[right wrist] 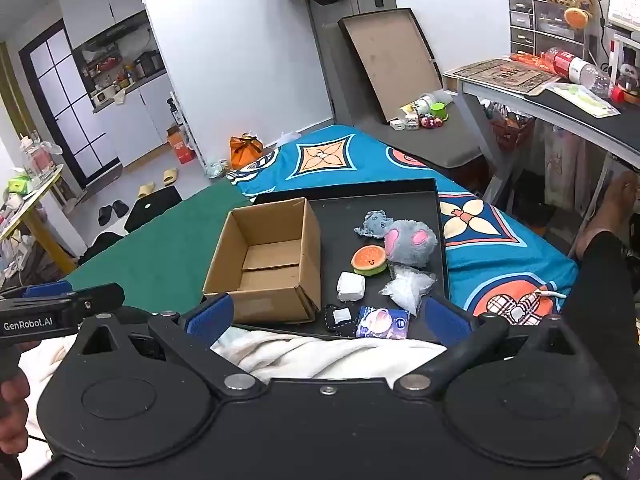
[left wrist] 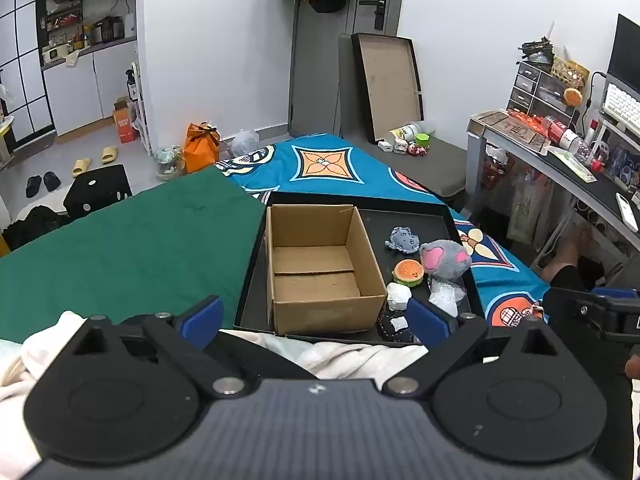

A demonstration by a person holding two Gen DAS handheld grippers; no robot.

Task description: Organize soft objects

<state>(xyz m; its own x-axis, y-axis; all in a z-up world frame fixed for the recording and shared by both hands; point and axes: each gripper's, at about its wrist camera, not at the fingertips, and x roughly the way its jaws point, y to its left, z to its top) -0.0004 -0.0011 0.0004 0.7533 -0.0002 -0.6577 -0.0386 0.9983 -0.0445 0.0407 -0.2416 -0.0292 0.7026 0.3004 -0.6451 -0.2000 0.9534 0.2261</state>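
An open, empty cardboard box stands in a black tray on the bed. Right of it lie a grey plush mouse, a small grey plush, a burger toy, a white squishy block, a clear plastic bag, a black pouch and a blue tissue pack. My left gripper and right gripper are open and empty, hovering before the tray's near edge.
A white blanket lies under both grippers. A green cloth covers the bed's left, a blue patterned sheet its right. A desk stands at right. The other gripper shows at each view's edge.
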